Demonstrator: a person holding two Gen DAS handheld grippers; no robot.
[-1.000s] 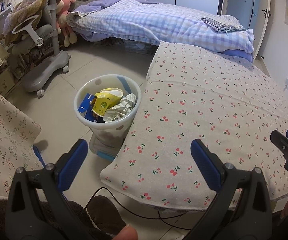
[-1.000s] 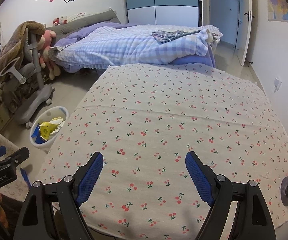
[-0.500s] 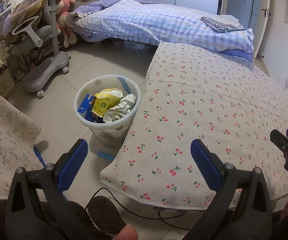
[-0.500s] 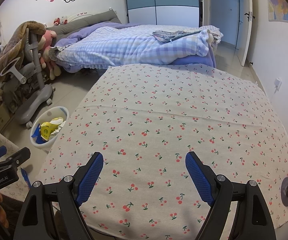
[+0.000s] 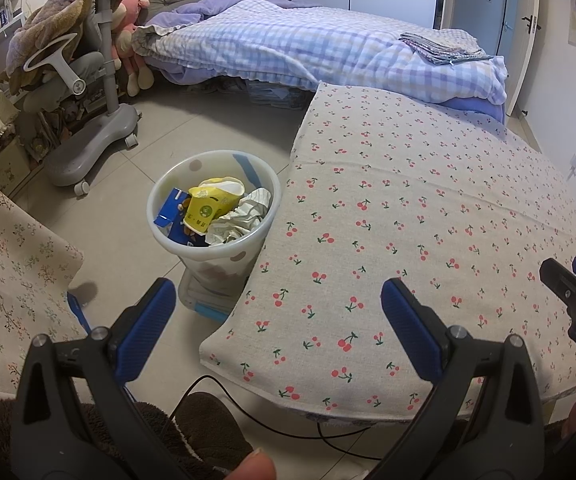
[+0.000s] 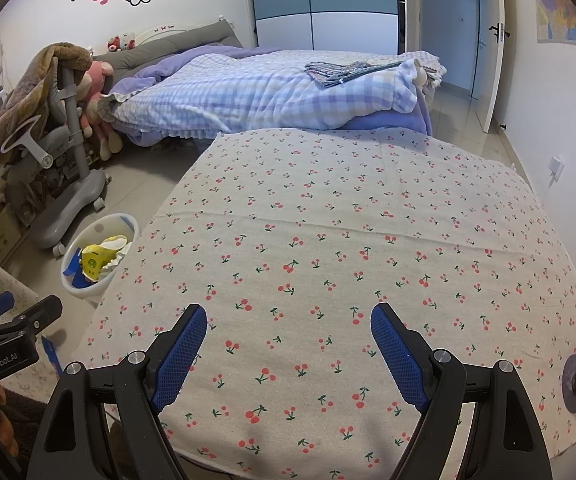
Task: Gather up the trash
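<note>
A white polka-dot trash bin (image 5: 175, 236) stands on the floor at the table's left edge; it also shows in the right wrist view (image 6: 87, 286). It holds a yellow paper cup (image 5: 207, 206), crumpled paper (image 5: 243, 220) and a blue carton (image 5: 169, 210). My left gripper (image 5: 277, 312) is open and empty, over the table's near left corner. My right gripper (image 6: 288, 332) is open and empty, above the cherry-print tablecloth (image 6: 348, 240). I see no loose trash on the cloth.
A grey swivel chair (image 5: 87, 120) draped with a blanket stands left of the bin. A bed with a checked quilt (image 5: 308, 52) lies behind the table. A floral cloth (image 5: 3, 272) hangs at the near left. A black cable (image 5: 255, 420) runs under the table's front edge.
</note>
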